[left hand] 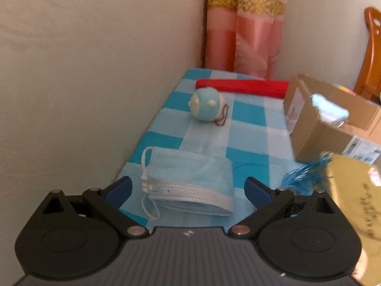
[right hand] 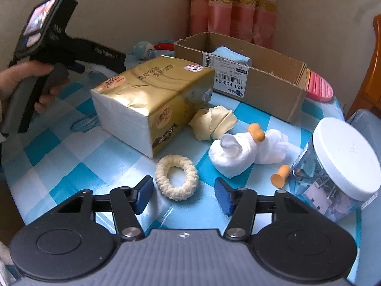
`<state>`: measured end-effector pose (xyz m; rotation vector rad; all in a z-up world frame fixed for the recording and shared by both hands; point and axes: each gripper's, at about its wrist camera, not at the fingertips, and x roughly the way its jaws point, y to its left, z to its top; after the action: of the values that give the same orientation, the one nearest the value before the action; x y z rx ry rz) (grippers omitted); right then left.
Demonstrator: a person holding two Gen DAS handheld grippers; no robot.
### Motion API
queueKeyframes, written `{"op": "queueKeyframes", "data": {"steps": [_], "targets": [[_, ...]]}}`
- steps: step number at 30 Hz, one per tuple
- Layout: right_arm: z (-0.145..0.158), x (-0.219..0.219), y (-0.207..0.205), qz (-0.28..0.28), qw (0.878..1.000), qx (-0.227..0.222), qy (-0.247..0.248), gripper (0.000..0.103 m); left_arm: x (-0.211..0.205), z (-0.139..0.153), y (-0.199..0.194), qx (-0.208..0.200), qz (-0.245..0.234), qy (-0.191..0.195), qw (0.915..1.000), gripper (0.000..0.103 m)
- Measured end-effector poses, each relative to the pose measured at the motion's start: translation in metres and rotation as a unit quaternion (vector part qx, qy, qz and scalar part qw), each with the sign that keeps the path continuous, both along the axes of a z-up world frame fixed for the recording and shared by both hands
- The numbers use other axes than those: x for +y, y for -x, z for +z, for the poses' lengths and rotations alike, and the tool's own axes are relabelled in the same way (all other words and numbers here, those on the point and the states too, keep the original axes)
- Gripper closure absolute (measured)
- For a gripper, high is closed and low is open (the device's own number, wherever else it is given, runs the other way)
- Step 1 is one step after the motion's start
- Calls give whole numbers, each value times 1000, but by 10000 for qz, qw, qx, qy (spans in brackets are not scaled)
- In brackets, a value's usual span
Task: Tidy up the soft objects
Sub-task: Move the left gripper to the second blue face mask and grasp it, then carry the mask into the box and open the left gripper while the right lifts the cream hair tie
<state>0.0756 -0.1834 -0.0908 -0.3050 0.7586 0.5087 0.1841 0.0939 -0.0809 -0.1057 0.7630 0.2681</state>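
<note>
Hand-held gripper work is at an early stage, judging by the desk (right hand: 71,152): only one soft thing, a folded blue cloth (right hand: 229,56), lies in the box (right hand: 269,88), and most of the rest is still out on the checked cover.

Left to gather, as far as can be seen: the masks (left hand: 190,186), a plush ball (left hand: 206,106) near a red roll (left hand: 243,87), the scrunchie (right hand: 177,177), a yellow cloth (right hand: 213,121), two white bundles (right hand: 247,153) and two orange earplugs (right hand: 279,176). The tissue pack (right hand: 152,100) stands between the two groups; the jar (right hand: 340,164) of clips looks hard and probably stays.

The left hand-held gripper (left hand: 189,189) is spread wide and empty, its jaws either side of the masks without pressing them; these seem its next pick.

The right hand-held gripper (right hand: 183,195) stands about half open and holds nothing. The scrunchie lies just ahead of its pads, not touched.
</note>
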Motion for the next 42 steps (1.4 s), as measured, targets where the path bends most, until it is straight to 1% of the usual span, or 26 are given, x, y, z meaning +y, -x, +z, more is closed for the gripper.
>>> {"op": "queueKeyframes", "data": {"steps": [3, 8, 14, 15, 17, 19, 21, 23, 25, 28, 34, 42], "targets": [[0, -3, -4, -18, 9999, 59, -114, 40, 2, -5, -4, 57, 37, -50, 10000, 4], [-1, 2, -2, 148, 9999, 51, -70, 40, 3, -12, -9, 100, 32, -114, 9999, 5], [-2, 8, -4, 231, 9997, 27, -82, 41, 5, -14, -11, 33, 17, -29, 10000, 6], [-2, 9, -5, 245, 9997, 14, -80, 41, 5, -14, -11, 37, 8, -9, 10000, 7], [-2, 11, -5, 258, 9996, 1, -63, 42, 5, -12, -10, 25, -52, 38, 10000, 17], [-2, 11, -5, 242, 9997, -2, -53, 45, 6, -10, -8, 47, -65, 94, 9999, 21], [-2, 11, -4, 221, 9997, -8, -67, 57, 6, -8, -6, 92, -16, 96, 9999, 24], [-2, 11, -3, 216, 9997, -29, -66, 64, 6, -6, -4, 116, -49, 73, 9999, 29], [0, 11, -2, 181, 9998, -40, -32, 68, 5, -5, -1, 153, -72, 36, 9999, 32], [1, 10, 0, 133, 9999, -54, 38, 69, 5, 1, 7, 163, -141, 86, 9997, 38], [10, 7, 10, 191, 9996, -187, 2, 69, 3, 11, 22, 185, -288, 22, 9994, 44], [21, -4, 26, 209, 9991, -355, -118, 69, -7, 32, 47, 174, -521, 64, 9985, 45]]}}
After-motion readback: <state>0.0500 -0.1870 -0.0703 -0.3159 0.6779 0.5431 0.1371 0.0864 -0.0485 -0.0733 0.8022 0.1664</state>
